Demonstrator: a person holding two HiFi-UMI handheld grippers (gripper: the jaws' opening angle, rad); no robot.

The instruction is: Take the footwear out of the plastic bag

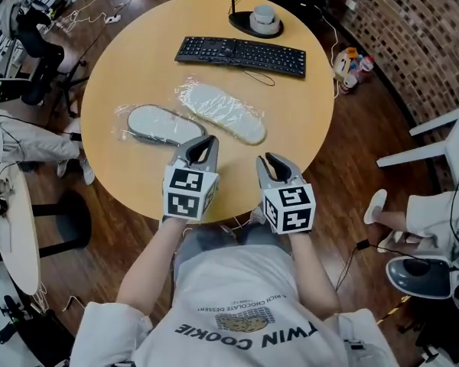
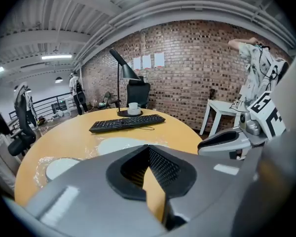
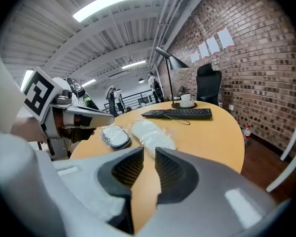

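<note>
Two slippers lie side by side on the round wooden table (image 1: 306,121), each wrapped in clear plastic. The grey-edged one (image 1: 159,124) is on the left and the white one (image 1: 223,112) on the right. My left gripper (image 1: 204,145) hovers just in front of them, its jaws shut on nothing. My right gripper (image 1: 269,161) sits beside it near the table's front edge, jaws a little apart with nothing between them. The right gripper view shows both bagged slippers, grey-edged (image 3: 116,136) and white (image 3: 150,132), ahead of the jaws.
A black keyboard (image 1: 241,55) lies at the back of the table, with a lamp base holding a cup (image 1: 258,21) behind it. A white chair (image 1: 444,140) and a seated person's foot (image 1: 376,205) are to the right, an office chair (image 1: 38,52) to the left.
</note>
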